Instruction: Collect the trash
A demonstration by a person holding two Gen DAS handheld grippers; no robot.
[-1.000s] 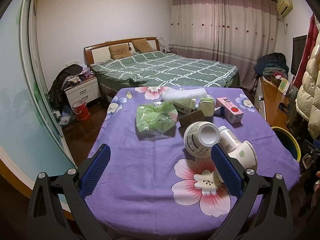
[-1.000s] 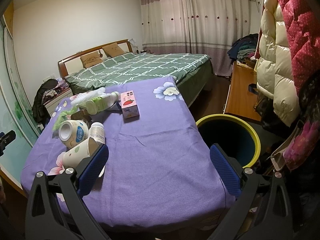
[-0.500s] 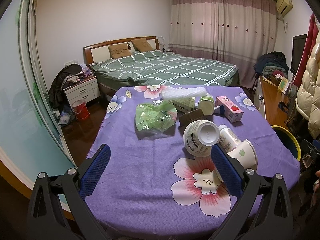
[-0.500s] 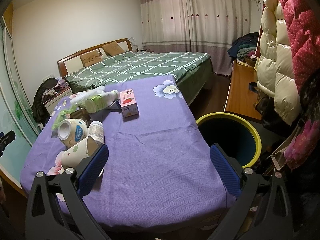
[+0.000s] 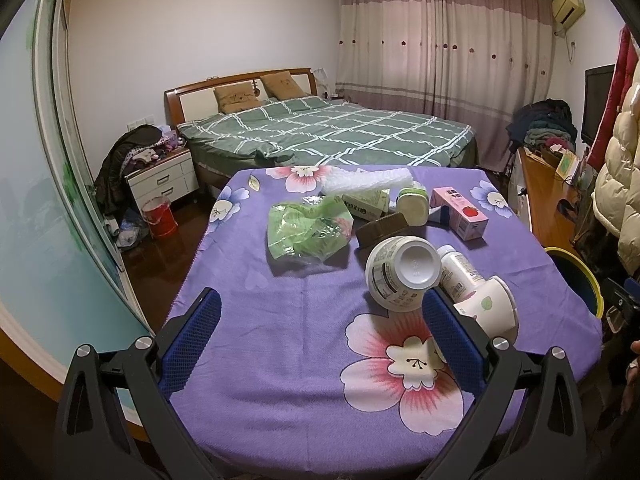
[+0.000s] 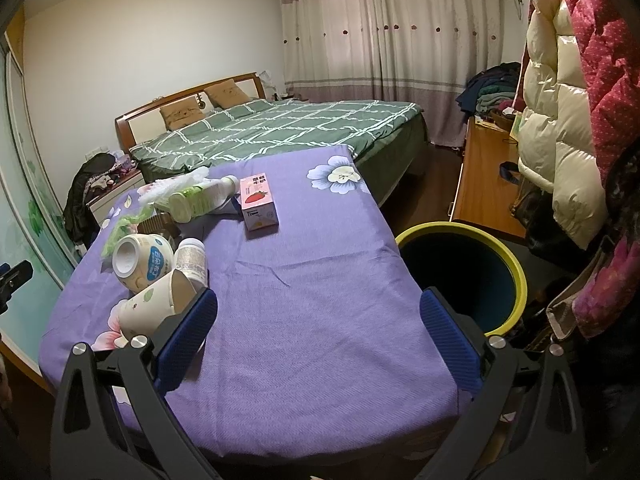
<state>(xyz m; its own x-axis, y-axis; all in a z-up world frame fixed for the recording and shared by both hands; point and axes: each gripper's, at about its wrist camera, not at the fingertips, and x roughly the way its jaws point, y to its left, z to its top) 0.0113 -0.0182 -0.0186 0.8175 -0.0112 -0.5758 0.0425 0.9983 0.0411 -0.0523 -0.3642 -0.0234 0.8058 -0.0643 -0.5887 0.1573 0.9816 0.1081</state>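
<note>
Trash lies on a purple flowered tablecloth (image 5: 280,320): a crumpled green plastic bag (image 5: 308,232), a large white tub on its side (image 5: 402,274), a small white bottle (image 5: 458,270), a paper cup (image 5: 490,308), a pink carton (image 5: 460,212), a green-white bottle (image 5: 412,208) and bubble wrap (image 5: 366,180). My left gripper (image 5: 320,334) is open and empty above the near edge. My right gripper (image 6: 318,334) is open and empty; the paper cup (image 6: 150,306) lies by its left finger. A yellow-rimmed bin (image 6: 460,268) stands right of the table.
A bed with a green checked cover (image 5: 328,132) stands behind the table. A wooden desk (image 6: 486,184) and hanging padded coats (image 6: 568,120) are on the right. A nightstand (image 5: 164,178) and red bucket (image 5: 160,216) are on the left.
Both views have shifted slightly; the table items sit a little higher and nearer in the frames. Both grippers remain open and empty.
</note>
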